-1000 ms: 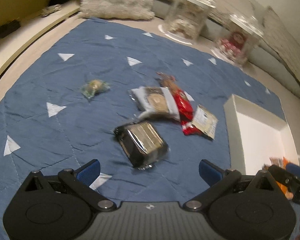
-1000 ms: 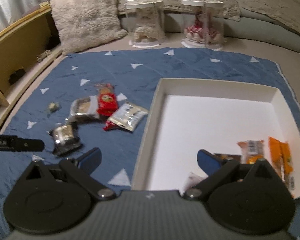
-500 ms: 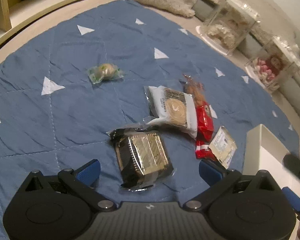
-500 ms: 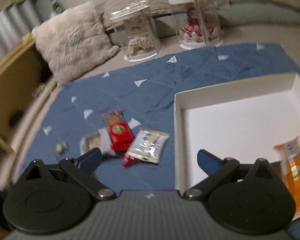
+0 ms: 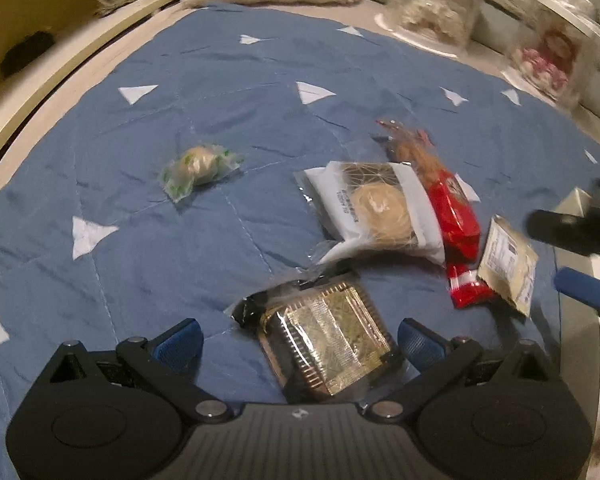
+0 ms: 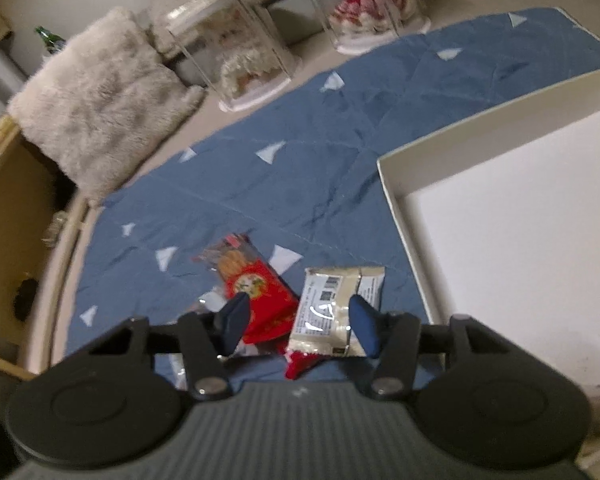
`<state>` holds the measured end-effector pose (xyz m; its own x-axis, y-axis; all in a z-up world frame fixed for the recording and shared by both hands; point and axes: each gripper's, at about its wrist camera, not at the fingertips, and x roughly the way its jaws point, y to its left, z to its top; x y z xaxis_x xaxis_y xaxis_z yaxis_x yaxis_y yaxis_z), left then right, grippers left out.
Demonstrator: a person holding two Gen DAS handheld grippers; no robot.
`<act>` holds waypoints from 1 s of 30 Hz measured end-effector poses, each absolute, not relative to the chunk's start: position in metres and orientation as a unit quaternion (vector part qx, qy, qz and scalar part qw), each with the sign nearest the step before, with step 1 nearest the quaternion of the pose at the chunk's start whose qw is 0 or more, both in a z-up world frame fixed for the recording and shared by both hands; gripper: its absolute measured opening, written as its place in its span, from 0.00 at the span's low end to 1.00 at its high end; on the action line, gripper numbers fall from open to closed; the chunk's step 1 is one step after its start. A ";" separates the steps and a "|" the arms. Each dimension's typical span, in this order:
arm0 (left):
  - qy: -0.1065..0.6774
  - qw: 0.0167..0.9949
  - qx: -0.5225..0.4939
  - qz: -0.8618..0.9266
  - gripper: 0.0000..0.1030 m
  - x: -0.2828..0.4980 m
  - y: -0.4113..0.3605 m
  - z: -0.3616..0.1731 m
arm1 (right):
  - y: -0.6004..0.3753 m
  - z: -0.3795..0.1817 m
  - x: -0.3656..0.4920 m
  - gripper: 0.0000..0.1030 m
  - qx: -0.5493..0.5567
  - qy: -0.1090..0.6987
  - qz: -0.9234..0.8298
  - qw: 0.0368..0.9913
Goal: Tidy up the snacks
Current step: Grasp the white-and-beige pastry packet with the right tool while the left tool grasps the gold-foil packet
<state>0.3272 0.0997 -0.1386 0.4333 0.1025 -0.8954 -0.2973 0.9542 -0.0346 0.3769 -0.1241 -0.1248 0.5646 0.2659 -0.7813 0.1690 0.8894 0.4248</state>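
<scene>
Blue quilt [image 5: 228, 80] spread flat; all places given from it. White box [image 6: 500, 240] set on its right part. Dark foil-topped pack [image 5: 324, 344] laid at near edge, framed by left claw [image 5: 298, 334], jaws wide apart, not touching. White pastry pack [image 5: 376, 208], red packet [image 6: 260, 300], silver sachet [image 6: 336, 304] clustered mid-quilt. Right claw [image 6: 300, 322] held over sachet, jaws just narrowed, half apart, nothing clamped. Small green-wrapped sweet [image 5: 198, 166] lying left, apart.
</scene>
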 end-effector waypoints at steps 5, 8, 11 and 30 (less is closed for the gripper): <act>0.527 0.839 -0.095 0.095 0.98 0.318 0.110 -0.136 | -0.110 -0.146 0.389 0.60 0.214 0.482 0.008 0.850; 0.529 0.839 -0.103 0.081 0.92 0.314 0.115 -0.134 | -0.104 -0.153 0.393 0.57 0.199 0.487 0.002 0.850; 0.529 0.838 -0.114 0.073 0.87 0.312 0.117 -0.133 | -0.097 -0.162 0.395 0.57 0.180 0.492 0.001 0.852; 0.532 0.833 -0.141 0.056 0.78 0.316 0.121 -0.136 | -0.097 -0.157 0.373 0.00 0.060 0.516 0.110 0.847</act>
<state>0.3157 0.1213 -0.1358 0.4274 -0.0562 -0.9023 -0.2443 0.9538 -0.1751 0.3729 -0.0973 -0.1566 0.4433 0.2474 -0.8615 -0.1245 0.9688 0.2141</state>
